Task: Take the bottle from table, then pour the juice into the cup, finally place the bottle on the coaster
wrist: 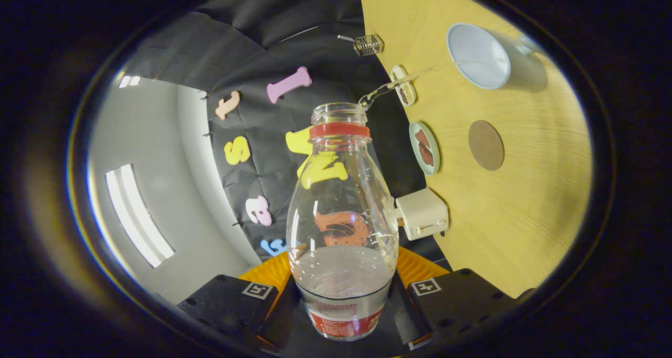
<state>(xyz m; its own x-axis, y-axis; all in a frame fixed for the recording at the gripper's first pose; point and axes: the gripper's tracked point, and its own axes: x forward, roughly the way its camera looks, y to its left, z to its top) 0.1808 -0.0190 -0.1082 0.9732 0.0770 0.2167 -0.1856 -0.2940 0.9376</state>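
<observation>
The clear juice bottle (342, 211) is clamped between both fingers of the gripper (344, 305) and tipped sideways, a thin stream being thrown toward the white cup (479, 56) on the table (520, 200), so the tilt is best eased slowly.

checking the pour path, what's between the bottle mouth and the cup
In the gripper view a thin stream of liquid arcs from the bottle mouth toward the cup, passing over a small dish by the table edge.

Handheld gripper body
The gripper (344, 295) has two blocky matte housings with small screw holes, each bearing a square white tag, with ribbed orange parts behind.
</observation>
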